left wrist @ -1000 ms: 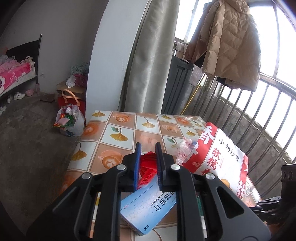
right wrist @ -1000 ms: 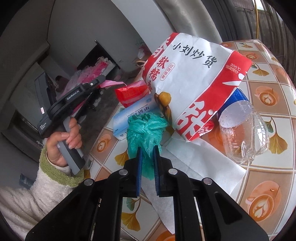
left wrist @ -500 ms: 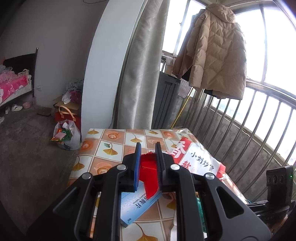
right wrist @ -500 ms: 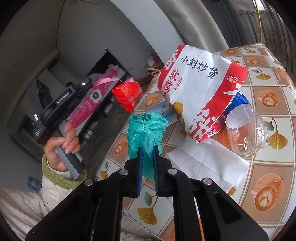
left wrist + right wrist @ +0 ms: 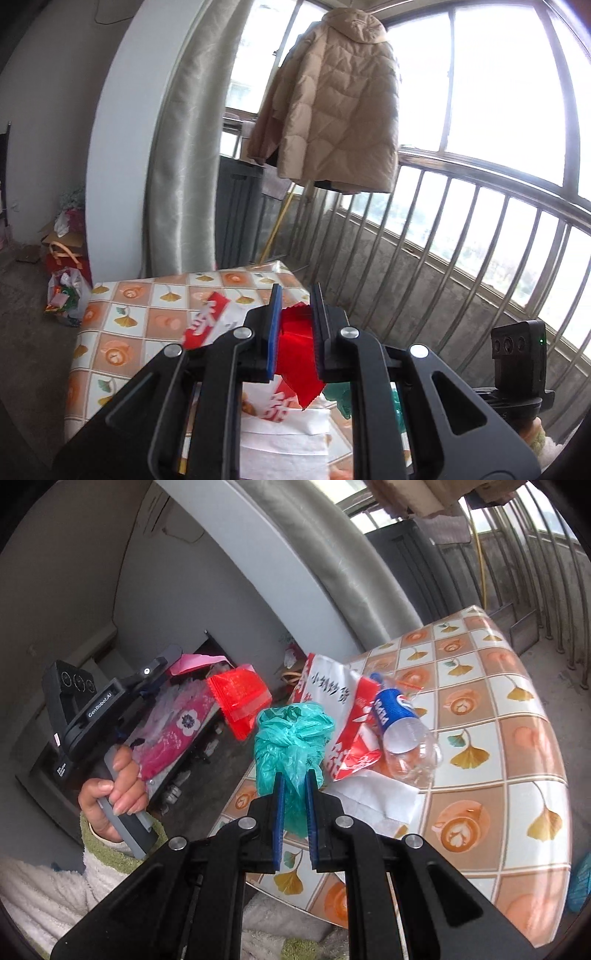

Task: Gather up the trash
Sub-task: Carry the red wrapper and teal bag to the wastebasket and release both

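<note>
The left gripper (image 5: 295,328) pinched a red wrapper (image 5: 297,360) between its blue pads, raised above the table (image 5: 122,325). The right gripper (image 5: 294,805) clamped a knotted green plastic bag (image 5: 291,734), held above the table's near edge, beside a snack bag (image 5: 332,698) and plastic bottle (image 5: 402,734) lying on it.

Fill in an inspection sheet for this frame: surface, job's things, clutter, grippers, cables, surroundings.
Surface: table under a ginkgo-patterned cloth.
Job's things: red wrapper; green plastic bag; snack bag, plastic bottle and white paper lying on the table.
Clutter: filled bag on floor.
Grippers: left hand-held gripper shut on red wrapper; right hand-held gripper shut on green plastic bag.
Cables: nothing seen.
Surroundings: hanging coat, curtain, window bars.
</note>
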Action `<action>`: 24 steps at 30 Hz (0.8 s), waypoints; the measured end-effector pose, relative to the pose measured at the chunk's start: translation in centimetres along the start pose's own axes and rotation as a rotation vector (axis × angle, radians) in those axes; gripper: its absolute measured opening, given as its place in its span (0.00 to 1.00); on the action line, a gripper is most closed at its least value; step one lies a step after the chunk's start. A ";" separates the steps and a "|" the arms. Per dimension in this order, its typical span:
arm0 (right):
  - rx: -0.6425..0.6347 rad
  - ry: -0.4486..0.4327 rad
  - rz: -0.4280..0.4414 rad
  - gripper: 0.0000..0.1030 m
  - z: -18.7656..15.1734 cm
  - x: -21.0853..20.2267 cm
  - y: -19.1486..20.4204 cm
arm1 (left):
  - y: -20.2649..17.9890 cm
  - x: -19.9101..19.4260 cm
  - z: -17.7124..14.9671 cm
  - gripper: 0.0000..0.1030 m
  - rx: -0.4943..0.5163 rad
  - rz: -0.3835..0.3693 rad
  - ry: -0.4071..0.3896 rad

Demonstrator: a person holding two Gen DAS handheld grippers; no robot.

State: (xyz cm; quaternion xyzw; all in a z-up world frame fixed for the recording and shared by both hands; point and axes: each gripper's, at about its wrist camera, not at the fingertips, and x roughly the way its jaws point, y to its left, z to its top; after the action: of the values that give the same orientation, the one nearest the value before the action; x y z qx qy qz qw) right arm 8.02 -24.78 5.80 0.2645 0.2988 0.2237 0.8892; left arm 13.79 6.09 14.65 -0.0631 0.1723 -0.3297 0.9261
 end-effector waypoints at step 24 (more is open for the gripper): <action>0.746 -0.377 -0.620 0.11 -10.2 -22.9 -25.2 | -32.8 27.7 -12.5 0.13 0.128 -0.527 0.570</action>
State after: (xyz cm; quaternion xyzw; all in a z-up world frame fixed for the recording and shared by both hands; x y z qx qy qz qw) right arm -9.09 -53.25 -6.97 0.4983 0.2573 -0.2237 0.7972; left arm 9.98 -36.90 2.91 0.0467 0.3793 -0.5708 0.7268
